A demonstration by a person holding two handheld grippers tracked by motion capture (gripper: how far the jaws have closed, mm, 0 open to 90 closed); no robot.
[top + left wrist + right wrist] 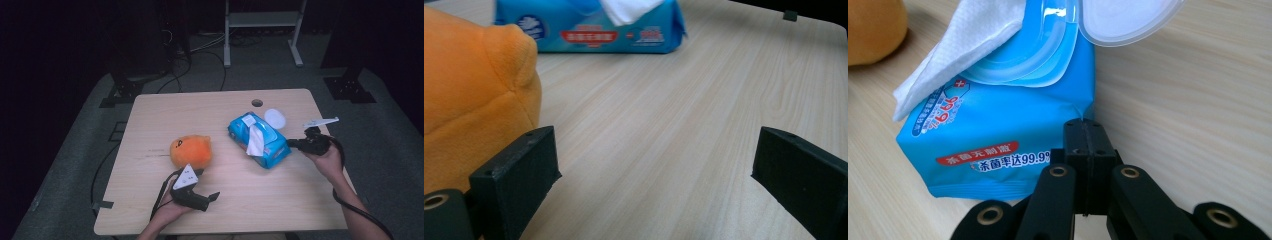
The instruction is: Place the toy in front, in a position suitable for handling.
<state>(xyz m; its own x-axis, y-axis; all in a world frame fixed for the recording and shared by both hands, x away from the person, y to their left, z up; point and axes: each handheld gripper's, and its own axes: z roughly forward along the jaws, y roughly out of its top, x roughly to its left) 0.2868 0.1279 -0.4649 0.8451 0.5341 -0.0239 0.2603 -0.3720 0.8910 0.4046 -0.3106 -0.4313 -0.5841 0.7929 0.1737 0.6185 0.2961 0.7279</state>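
An orange plush toy [191, 150] [469, 100] [870, 30] lies left of centre on the wooden table [165, 110]. To its right lies a blue wet-wipes pack [276, 150] [599, 35] [998, 125], its round lid [275, 118] [1128, 20] flipped open and a white wipe [255, 140] [963, 45] sticking out. My left gripper [207, 184] [654, 170] stands open just in front of the plush; one jaw is beside the toy and bare table lies between the jaws. My right gripper [292, 144] [1085, 125] is shut, pinching the thin seam at the pack's near right corner.
A round cable hole [257, 102] sits near the table's far edge. Beyond the table stand a white metal frame [262, 20] and dark stands [127, 85], with cables on the grey floor. Bare wood lies in front of the pack and between the two hands.
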